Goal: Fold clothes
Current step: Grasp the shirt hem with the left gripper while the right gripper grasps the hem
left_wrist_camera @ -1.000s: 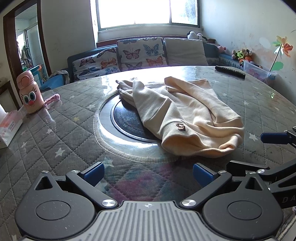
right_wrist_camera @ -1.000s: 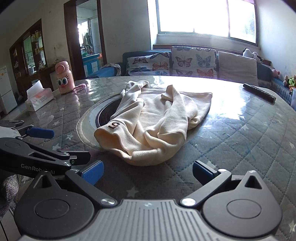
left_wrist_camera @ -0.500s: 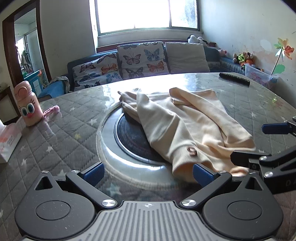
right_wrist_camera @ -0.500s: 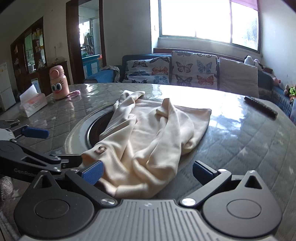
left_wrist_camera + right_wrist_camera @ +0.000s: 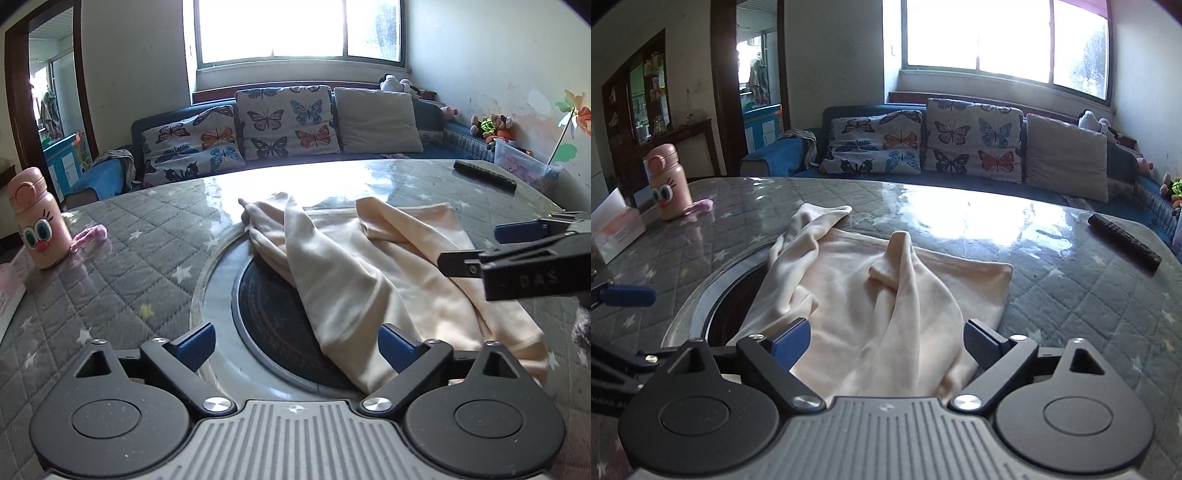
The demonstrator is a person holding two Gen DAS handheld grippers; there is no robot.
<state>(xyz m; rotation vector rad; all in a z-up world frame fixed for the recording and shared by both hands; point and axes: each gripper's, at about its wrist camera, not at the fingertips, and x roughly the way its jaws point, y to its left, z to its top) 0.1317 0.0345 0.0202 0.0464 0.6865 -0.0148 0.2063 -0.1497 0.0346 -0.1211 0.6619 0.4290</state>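
So this looks like the very start of the fold, the reach-in before any grab. The cream sweatshirt [image 5: 369,280] is lying crumpled on the tabletop [image 5: 122,258], partly over the round inset in the middle. Left gripper [image 5: 295,341] is spread wide with nothing in it, and the garment's near hem sits just ahead of its right finger. Right gripper [image 5: 886,341] is wide too, also empty, with the cloth bunched right between and under its fingers. Next move, I'd guess: each one pinches a hem corner so the thing can be pulled out flat first.
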